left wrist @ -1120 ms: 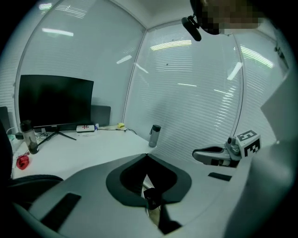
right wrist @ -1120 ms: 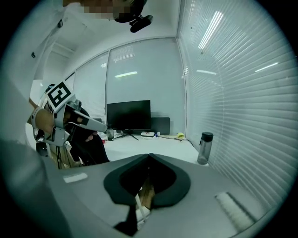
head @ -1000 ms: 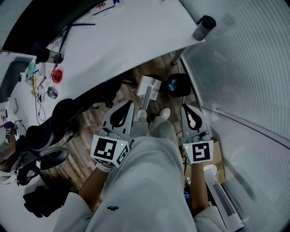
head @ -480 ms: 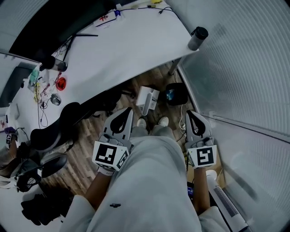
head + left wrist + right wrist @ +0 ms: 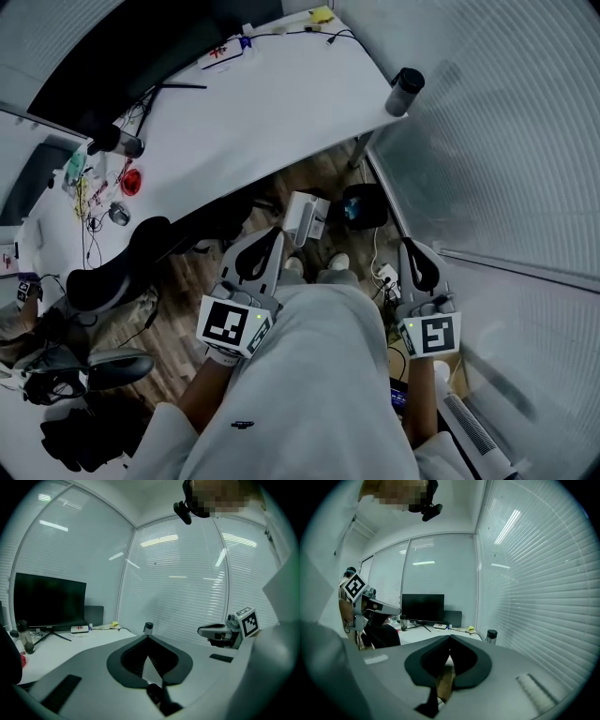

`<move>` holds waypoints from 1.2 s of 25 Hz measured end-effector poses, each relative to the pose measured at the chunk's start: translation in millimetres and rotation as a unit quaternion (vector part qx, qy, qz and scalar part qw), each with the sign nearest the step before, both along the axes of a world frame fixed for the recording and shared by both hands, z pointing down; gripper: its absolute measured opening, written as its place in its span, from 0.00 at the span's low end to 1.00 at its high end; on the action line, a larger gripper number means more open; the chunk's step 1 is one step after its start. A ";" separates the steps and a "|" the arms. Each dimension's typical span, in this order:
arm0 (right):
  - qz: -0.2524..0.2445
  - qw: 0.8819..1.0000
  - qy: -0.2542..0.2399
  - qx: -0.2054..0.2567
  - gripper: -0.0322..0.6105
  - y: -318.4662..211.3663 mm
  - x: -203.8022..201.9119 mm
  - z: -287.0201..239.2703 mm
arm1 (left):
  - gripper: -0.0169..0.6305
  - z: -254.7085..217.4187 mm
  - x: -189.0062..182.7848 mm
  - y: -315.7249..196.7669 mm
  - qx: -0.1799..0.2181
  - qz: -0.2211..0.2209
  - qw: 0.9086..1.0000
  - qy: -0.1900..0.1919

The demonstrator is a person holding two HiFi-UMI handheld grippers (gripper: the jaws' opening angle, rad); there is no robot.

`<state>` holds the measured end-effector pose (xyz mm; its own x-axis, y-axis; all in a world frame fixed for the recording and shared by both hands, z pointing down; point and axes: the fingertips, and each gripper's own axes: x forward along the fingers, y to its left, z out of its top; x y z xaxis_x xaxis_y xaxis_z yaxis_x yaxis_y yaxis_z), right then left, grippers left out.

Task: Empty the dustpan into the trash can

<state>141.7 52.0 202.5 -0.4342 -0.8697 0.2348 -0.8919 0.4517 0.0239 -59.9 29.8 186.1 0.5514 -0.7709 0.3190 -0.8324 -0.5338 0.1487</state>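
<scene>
on the floor (image 5: 178,319), the dustpan (image 5: 306,217) stands beyond the closed fingers (image 5: 273,251).

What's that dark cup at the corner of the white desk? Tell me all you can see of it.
The cup is a tall cylinder, with a grey body under a darker lid; its material is unclear. It stands upright at the very corner of the white desk, beside the window blinds, well apart from everything else on the desk. Only the desk touches it.
</scene>
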 end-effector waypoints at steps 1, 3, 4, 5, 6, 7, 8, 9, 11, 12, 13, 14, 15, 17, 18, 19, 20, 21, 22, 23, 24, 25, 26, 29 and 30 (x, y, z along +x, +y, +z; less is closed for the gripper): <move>0.003 1.000 0.000 -0.001 0.07 1.6 2.2 0.0 | 0.04 -1.1 2.7 0.3 0.002 0.004 1.000 0.001; 0.009 1.000 -0.004 -0.003 0.07 4.7 5.1 1.5 | 0.04 -2.8 6.6 1.8 0.005 0.011 1.000 0.001; 0.012 1.000 -0.007 -0.004 0.07 6.1 6.3 2.4 | 0.04 -3.4 8.4 3.0 0.007 0.014 1.000 0.001; 0.015 1.000 -0.009 -0.004 0.07 7.1 7.6 2.9 | 0.04 -4.1 10.4 4.2 0.009 0.018 1.000 0.001; 0.017 1.000 -0.011 -0.003 0.07 7.8 8.6 3.0 | 0.04 -4.7 12.5 5.5 0.011 0.021 1.000 0.002; 0.019 1.000 -0.012 -0.002 0.07 8.2 9.1 2.7 | 0.04 -5.2 14.3 6.8 0.012 0.025 1.000 0.002; 0.020 1.000 -0.013 -0.001 0.07 8.6 9.0 2.2 | 0.04 -5.4 15.6 8.1 0.013 0.027 1.000 0.002; 0.020 1.000 -0.014 0.000 0.07 8.9 8.5 1.5 | 0.04 -5.3 16.6 9.4 0.013 0.028 1.000 0.001; 0.016 1.000 -0.017 0.003 0.07 9.1 6.3 -0.2 | 0.04 -4.6 18.2 10.8 0.012 0.029 1.000 -0.001; 0.014 1.000 -0.018 0.005 0.07 8.9 4.8 -1.1 | 0.04 -4.3 19.2 10.9 0.012 0.029 1.000 -0.002; 0.011 1.000 -0.018 0.006 0.07 8.9 3.2 -2.0 | 0.04 -4.1 20.2 11.0 0.011 0.029 1.000 -0.002; 0.008 1.000 -0.018 0.006 0.07 9.2 1.9 -2.7 | 0.04 -4.1 21.4 11.4 0.011 0.030 0.999 -0.002; 0.007 1.000 -0.015 0.005 0.07 9.6 1.3 -3.0 | 0.04 -4.1 22.6 11.9 0.011 0.031 0.999 -0.002; 0.014 1.000 0.000 0.000 0.07 10.3 3.3 -1.8 | 0.04 -3.4 24.1 12.5 0.010 0.030 0.999 -0.005; 0.018 1.000 0.007 -0.001 0.07 10.5 4.9 -1.0 | 0.04 -2.7 24.1 12.4 0.008 0.028 1.000 -0.007; 0.020 1.000 0.010 -0.001 0.07 10.9 6.1 -0.7 | 0.04 -2.0 23.7 12.2 0.007 0.027 1.000 -0.008; 0.021 1.000 0.008 -0.001 0.07 11.5 7.1 -1.0 | 0.04 -1.7 23.2 11.9 0.007 0.025 1.000 -0.006; 0.021 1.000 0.002 -0.001 0.07 12.0 8.0 -1.9 | 0.04 -2.0 22.6 11.7 0.008 0.024 1.000 -0.004; 0.021 1.000 -0.005 0.000 0.07 12.6 8.3 -2.9 | 0.04 -2.5 22.1 11.4 0.009 0.023 1.000 -0.003; 0.019 1.000 -0.011 0.000 0.07 13.1 7.9 -3.5 | 0.04 -2.8 21.9 11.0 0.011 0.022 1.000 -0.003; 0.015 1.000 -0.014 -0.001 0.07 13.3 6.4 -3.0 | 0.04 -2.2 21.9 10.2 0.011 0.020 1.000 -0.003; 0.011 1.000 -0.014 -0.002 0.07 12.7 4.2 -1.1 | 0.04 -0.6 22.1 8.7 0.010 0.018 1.000 -0.003; 0.008 1.000 -0.011 -0.003 0.07 11.4 1.4 1.7 | 0.04 1.3 22.5 6.9 0.009 0.016 1.000 -0.003; 0.002 1.000 -0.006 -0.006 0.07 9.8 -4.4 8.0 | 0.04 4.1 24.0 4.2 0.005 0.013 1.000 -0.002; 0.003 1.000 -0.008 -0.004 0.07 9.2 -4.6 6.3 | 0.04 4.1 24.8 3.3 0.005 0.013 1.000 -0.002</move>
